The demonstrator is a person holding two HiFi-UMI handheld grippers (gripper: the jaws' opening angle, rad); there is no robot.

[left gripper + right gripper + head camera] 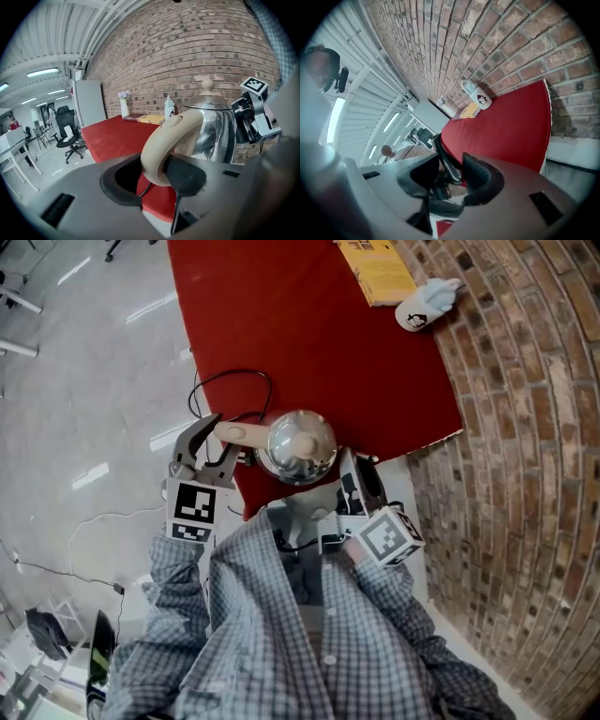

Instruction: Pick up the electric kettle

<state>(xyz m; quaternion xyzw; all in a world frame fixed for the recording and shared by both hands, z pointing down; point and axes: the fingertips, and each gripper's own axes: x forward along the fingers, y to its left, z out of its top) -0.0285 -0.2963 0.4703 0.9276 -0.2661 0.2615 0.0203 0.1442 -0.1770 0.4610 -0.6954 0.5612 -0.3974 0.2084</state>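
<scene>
A steel electric kettle with a beige handle stands at the near edge of the red table. My left gripper is at its left side. In the left gripper view the handle runs between both pads of the left gripper and touches them. My right gripper sits against the kettle's right side. In the right gripper view a thin dark curved part of the kettle lies between the wide jaws of the right gripper, with a gap on one side. What that part is I cannot tell.
A black cord loops on the table behind the handle. A yellow book and a penguin mug lie at the far end. A brick wall borders the right side. The floor drops off to the left.
</scene>
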